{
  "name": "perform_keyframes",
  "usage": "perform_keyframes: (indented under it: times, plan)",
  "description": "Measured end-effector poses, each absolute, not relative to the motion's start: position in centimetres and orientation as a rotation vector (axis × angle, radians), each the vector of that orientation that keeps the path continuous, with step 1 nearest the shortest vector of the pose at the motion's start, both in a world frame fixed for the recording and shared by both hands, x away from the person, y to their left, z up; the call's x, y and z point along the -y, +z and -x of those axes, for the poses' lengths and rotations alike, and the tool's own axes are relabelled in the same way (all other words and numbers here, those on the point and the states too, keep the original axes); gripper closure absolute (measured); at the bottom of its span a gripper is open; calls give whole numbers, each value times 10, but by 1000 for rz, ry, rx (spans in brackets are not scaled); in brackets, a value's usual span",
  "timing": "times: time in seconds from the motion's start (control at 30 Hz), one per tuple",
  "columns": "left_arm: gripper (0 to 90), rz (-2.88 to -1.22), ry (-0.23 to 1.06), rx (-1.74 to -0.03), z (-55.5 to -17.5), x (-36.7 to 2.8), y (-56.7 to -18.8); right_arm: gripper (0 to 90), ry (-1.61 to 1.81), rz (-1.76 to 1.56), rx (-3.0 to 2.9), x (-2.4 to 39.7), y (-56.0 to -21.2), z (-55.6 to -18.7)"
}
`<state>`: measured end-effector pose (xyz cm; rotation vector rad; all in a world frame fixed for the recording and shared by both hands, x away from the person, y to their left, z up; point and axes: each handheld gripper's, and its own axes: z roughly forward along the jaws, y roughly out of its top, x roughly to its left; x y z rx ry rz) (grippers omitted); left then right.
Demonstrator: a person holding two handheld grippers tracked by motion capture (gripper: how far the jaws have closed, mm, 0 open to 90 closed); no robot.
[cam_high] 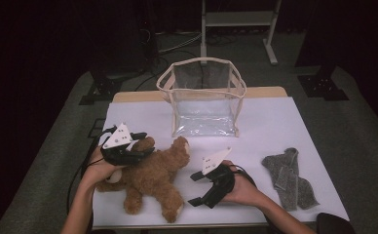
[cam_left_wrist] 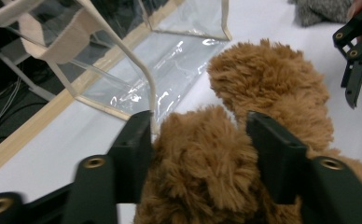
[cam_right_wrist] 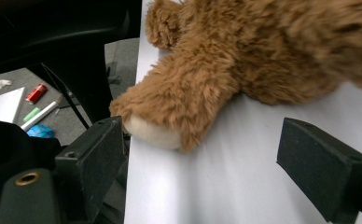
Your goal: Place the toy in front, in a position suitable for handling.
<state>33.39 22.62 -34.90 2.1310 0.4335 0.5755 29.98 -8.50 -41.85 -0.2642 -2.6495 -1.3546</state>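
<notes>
Your left gripper (cam_high: 139, 145) pinches a fluffy limb of the brown teddy bear (cam_high: 153, 178), both pads pressed into the fur. The bear lies on the white tabletop (cam_high: 274, 126), in front of the clear tote bag (cam_high: 202, 97). Your right gripper (cam_high: 197, 187) stands spread and empty just beside the bear's leg. A grey sock (cam_high: 289, 178) lies at the right.

Dim lab-like recording space, white-topped wooden table (cam_high: 274, 122) ringed by black curtains, grey carpet floor (cam_high: 362, 126), cables (cam_high: 177, 44) trailing behind the far edge, pale metal stand legs (cam_high: 270, 29)
</notes>
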Motion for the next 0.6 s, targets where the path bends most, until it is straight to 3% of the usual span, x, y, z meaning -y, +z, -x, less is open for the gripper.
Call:
perform_keyframes:
  times: [0.2, 0.43, 0.47, 0.6]
  plan:
    - [639, -2168, 584, -416, -334, -223, -350, 139, -1306, 240, 2645, 59, -428, -301]
    - [707, -2170, 580, -434, -333, -225, -349, 228, -1254, 205, 2643, 40, -437, -298]
    - [721, -2171, 584, -432, -333, -225, -349, 331, -1204, 199, 2629, 33, -442, -297]
    - [739, -2163, 587, -440, -332, -226, -347, 481, -1194, 215, 2584, 30, -444, -298]
